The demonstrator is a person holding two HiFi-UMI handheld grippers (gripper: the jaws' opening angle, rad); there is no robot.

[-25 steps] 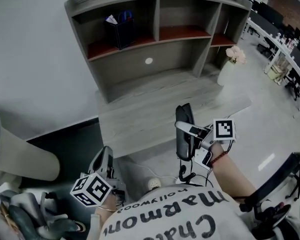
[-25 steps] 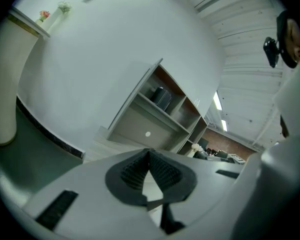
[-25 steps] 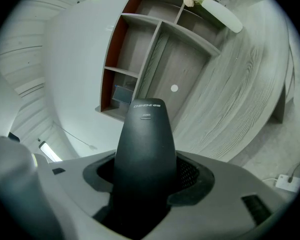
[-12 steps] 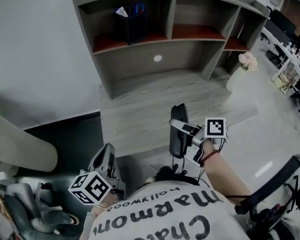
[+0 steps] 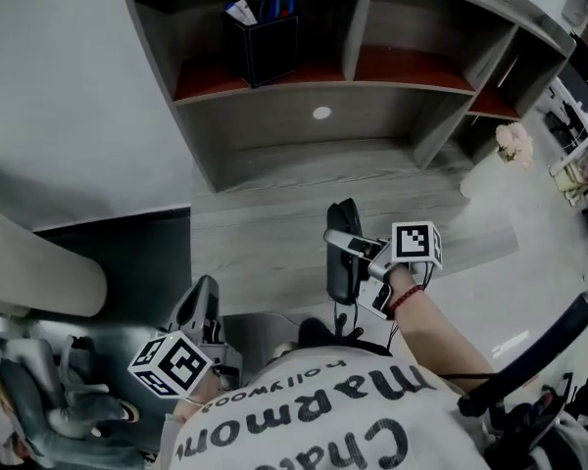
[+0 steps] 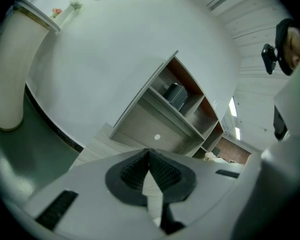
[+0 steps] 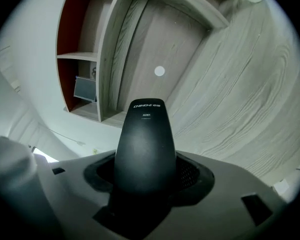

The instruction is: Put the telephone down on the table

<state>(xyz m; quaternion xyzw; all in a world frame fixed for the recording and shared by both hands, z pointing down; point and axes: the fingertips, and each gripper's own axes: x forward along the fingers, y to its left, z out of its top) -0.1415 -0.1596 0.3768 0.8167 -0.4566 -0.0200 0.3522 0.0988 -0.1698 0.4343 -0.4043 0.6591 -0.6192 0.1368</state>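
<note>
- Head view: telephone (image 5: 345,219) stands on end just off centre toward 4 o'clock, pinched around its middle by the right gripper (image 5: 341,262), above the near edge of the grey wood-grain table (image 5: 265,233). It does not appear to rest on the top yet. The shelf unit (image 5: 323,76) fills 12 o'clock, and the left gripper (image 5: 201,311) hangs low at 7 o'clock, off the table and carrying nothing.
- Left gripper view: ribbed pads (image 6: 162,173) of the left gripper (image 6: 150,171) are pressed together at the tips with nothing between them. The shelf unit (image 6: 165,114) shows beyond, at 12 o'clock.
- Right gripper view: right gripper (image 7: 146,176) is clamped on the black telephone (image 7: 146,139), whose rounded, tapering end juts out toward 12 o'clock over the table (image 7: 230,99).
- Handling, as a judgement: the handset looks like hard, smooth plastic, so stiff, fairly light and not fragile, but slick and tapered, so it could slide or pivot in the pads. The grip across the thicker middle suits it. Laying it flat on its long side seems safer than leaving it on end.
</note>
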